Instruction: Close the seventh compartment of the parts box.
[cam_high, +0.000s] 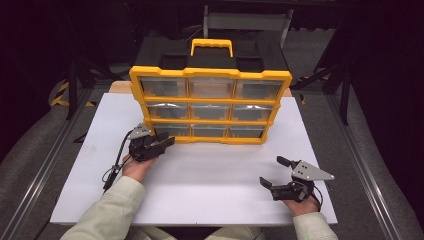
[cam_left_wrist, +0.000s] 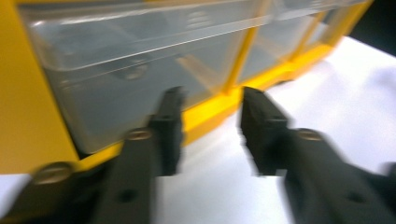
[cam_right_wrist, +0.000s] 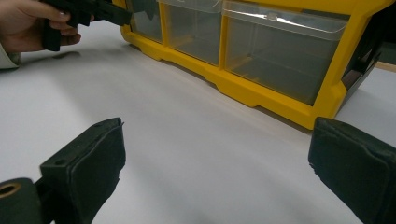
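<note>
- Both grippers stood released: the left gripper had its jaws parted with nothing between them, just in front of the bottom-left drawer of the organizer, and the right gripper lay wide open on the near right of the table, well apart from the cabinet.
- In the left gripper view the two black jaws framed the lower edge of that clear drawer and the yellow frame below it; whether a pad touched the plastic I could not tell, as the picture was blurred.
- That drawer sat in the lowest row at the left end of a yellow-and-black parts organizer with nine clear drawers, standing upright at the far middle of the white table.
- Judging by its look, the drawer was light, thin, stiff plastic, smooth and likely slippery, and might crack under a hard squeeze; its front lip looked like the best place to pinch, pulling straight toward the near edge.
- The cabinet itself seemed light enough to slide when a drawer was tugged, so the free gripper might have needed to steady its frame.
- A yellow carry handle topped the organizer.
- From the right gripper view, the person's left hand showed far off by the cabinet's left end.
</note>
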